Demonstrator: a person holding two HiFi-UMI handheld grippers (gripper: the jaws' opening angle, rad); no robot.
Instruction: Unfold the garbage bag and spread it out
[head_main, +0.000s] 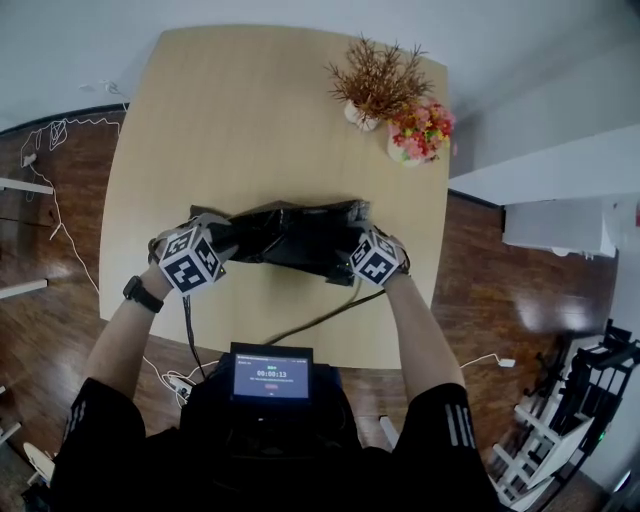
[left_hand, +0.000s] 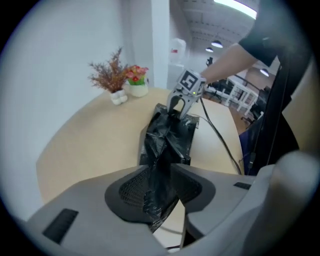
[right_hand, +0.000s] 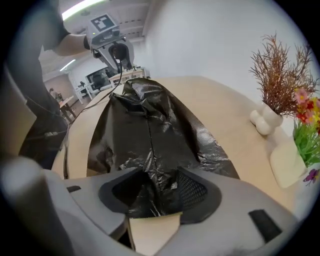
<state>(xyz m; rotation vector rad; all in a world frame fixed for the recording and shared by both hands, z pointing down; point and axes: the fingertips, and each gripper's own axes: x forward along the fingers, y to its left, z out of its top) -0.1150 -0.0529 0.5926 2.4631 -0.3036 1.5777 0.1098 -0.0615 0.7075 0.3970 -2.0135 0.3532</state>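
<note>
Black bag (head_main: 295, 238) lies creased and glossy on the table (head_main: 240, 120), across its near half, running between the 2 grippers. Left gripper (left_hand: 161, 186) is over the table's near left part, and its jaws are clamped on the bag's end, with the plastic bunched tight between the pads. Right gripper (right_hand: 152, 192) is over the table's near right part. Its jaws stand apart, and the bag's other end sits crumpled in the gap, not pinched. From the right gripper view the bag spreads wide and flat on the table, 1 long crease running down its middle, and rises toward the left gripper. At the table's far right corner stand 2 pots, a white vase (head_main: 362, 115) of dry brown twigs and, just beside it, flowers (head_main: 420, 130) in pink and yellow. A cable (head_main: 320, 320) trails over the table's near edge.
</note>
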